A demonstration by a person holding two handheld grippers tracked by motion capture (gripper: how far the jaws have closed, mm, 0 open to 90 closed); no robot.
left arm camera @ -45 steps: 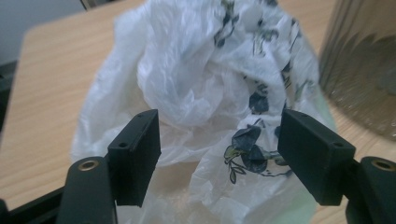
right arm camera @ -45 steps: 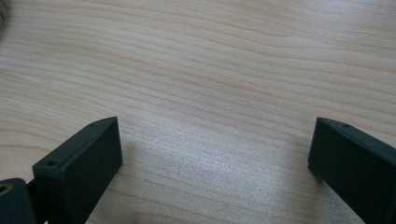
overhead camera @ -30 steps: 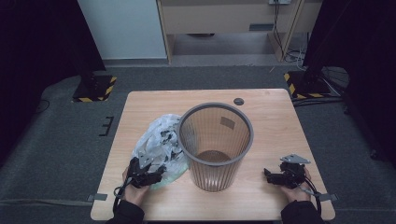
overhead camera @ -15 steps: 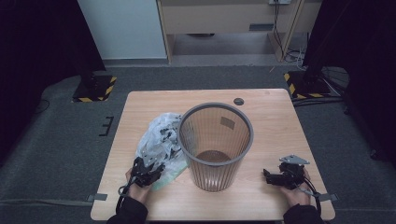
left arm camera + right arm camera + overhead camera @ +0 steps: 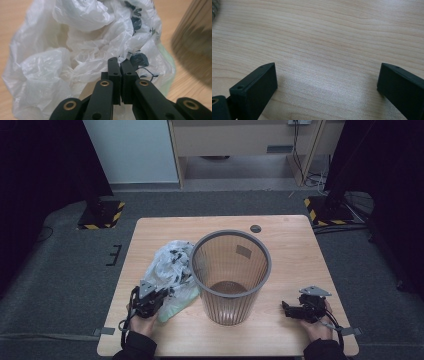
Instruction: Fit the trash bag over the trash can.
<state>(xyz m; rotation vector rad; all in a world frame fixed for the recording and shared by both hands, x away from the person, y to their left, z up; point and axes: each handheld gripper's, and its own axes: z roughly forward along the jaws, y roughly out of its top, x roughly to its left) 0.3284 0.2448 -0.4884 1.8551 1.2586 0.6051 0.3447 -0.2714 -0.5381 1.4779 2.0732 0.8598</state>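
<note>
A crumpled white plastic bag with black print lies on the table, left of a tall brown mesh waste bin. At the bag's near edge my left gripper points into it. Its jaws have just been closing and now stand together, with a fold of the bag's film pinched at the tips of the left gripper. My right gripper rests low on the table to the right of the bin, pointing toward it. The right gripper is wide open, with bare wood between its jaws.
The light wooden table has a small black disc near its far edge. The bin's wall rises close to the right of the bag. Grey floor and dark stands surround the table.
My left gripper's jaws have gone from open to shut at the bag's near edge, and the hand has risen slightly. The right gripper has not moved.
</note>
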